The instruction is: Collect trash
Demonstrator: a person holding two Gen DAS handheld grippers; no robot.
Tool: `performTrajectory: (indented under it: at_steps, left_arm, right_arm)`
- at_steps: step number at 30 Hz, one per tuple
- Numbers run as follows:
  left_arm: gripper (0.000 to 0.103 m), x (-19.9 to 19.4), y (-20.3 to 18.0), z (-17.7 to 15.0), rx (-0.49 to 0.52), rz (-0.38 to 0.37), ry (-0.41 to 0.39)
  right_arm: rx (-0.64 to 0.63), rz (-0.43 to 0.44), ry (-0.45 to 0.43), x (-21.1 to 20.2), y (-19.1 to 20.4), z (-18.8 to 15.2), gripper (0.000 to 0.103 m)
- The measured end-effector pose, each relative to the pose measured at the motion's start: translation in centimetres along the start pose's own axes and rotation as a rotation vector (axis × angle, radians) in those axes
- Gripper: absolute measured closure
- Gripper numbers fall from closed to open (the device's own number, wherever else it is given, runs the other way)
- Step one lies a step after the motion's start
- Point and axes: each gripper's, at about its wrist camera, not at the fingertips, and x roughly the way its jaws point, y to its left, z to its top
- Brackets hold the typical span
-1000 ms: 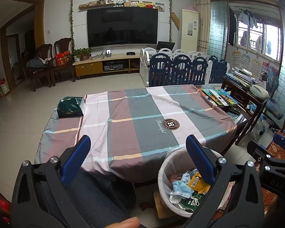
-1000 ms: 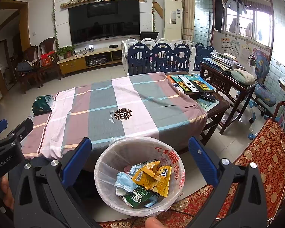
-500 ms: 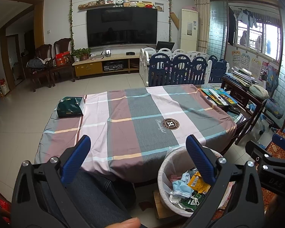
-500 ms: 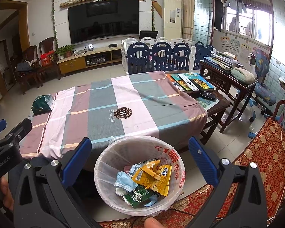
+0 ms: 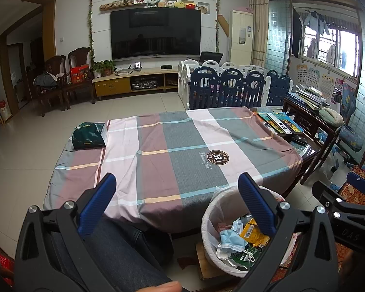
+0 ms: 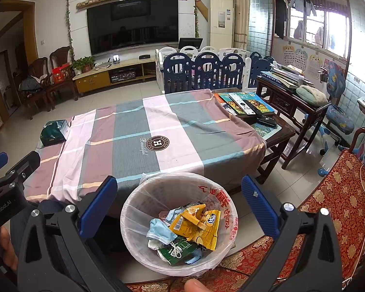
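The round bin lined with a thin white plastic bag (image 6: 178, 221) stands on the floor against the near edge of the table, its rim touching the hanging hem of the striped pink, grey and mauve tablecloth (image 6: 143, 141). Inside lies crumpled trash: 1 yellow snack wrapper (image 6: 194, 223), 1 pale blue face mask (image 6: 159, 231) and 1 green packet (image 6: 176, 251), piled in the bottom with the upper walls bare.

The right gripper (image 6: 178, 194) hangs over the bin, blue-padded jaws spread wide, holding nothing. The left gripper (image 5: 176, 189) hovers off the table's near edge, its jaws equally wide and empty, above a knee in dark jeans (image 5: 114, 248).

The cloth's top is almost bare: 1 dark green tissue pack (image 5: 89, 135) sits at the far left corner, and books (image 6: 243, 102) lie on the uncovered right end. Tiled floor (image 5: 24, 150) opens broadly to the left of the table; a red patterned seat cushion (image 6: 333, 194) lies near the bin on the right.
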Motion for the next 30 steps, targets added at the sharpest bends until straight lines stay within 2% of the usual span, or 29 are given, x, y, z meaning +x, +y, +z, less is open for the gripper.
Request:
performTrajectory:
  at_steps: [30]
  left_arm:
    - [0.003, 0.14, -0.42, -0.66, 0.005, -0.008, 0.012]
  right_arm:
    - [-0.001, 0.000, 0.002, 0.00, -0.02, 0.13, 0.003]
